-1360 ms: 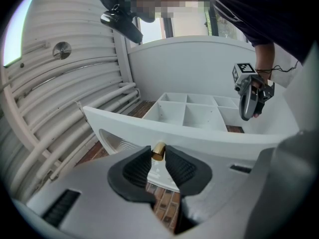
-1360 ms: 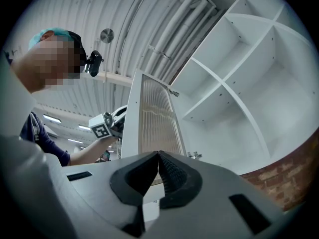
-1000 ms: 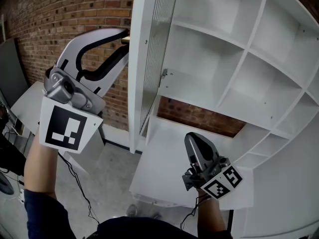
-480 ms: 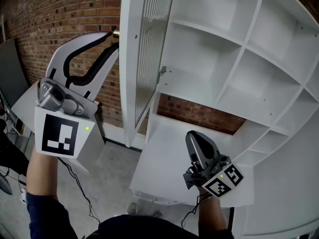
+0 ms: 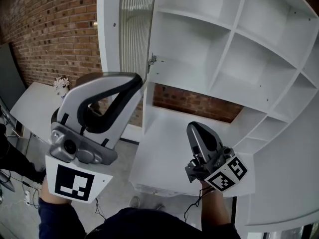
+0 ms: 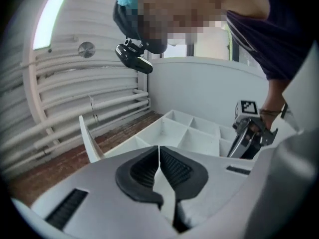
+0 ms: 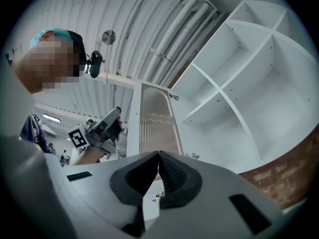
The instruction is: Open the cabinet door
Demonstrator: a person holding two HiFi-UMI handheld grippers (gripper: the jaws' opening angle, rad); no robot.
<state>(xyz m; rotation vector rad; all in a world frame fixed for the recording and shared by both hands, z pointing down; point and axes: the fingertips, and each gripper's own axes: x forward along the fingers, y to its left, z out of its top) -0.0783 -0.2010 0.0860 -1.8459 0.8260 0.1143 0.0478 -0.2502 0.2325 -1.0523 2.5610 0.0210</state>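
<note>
Now the white-framed ribbed-glass cabinet door [image 5: 133, 29] stands open at the white shelf cabinet's [image 5: 234, 29] left edge. The left gripper's [image 5: 133, 83] jaws have just been closing and meet on nothing; the right gripper's [image 5: 198, 129] are pressed together, empty.

Your white cabinet [image 5: 238, 14] stands on the grey floor [image 5: 123, 171], with a white table [image 5: 30, 106] to your left.

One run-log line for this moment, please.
cabinet door: open | left gripper: just closed, empty | right gripper: shut, empty

The cabinet door [image 5: 132, 24] (standing wide) leaves the shelf bays [image 5: 185, 49] unobstructed.
</note>
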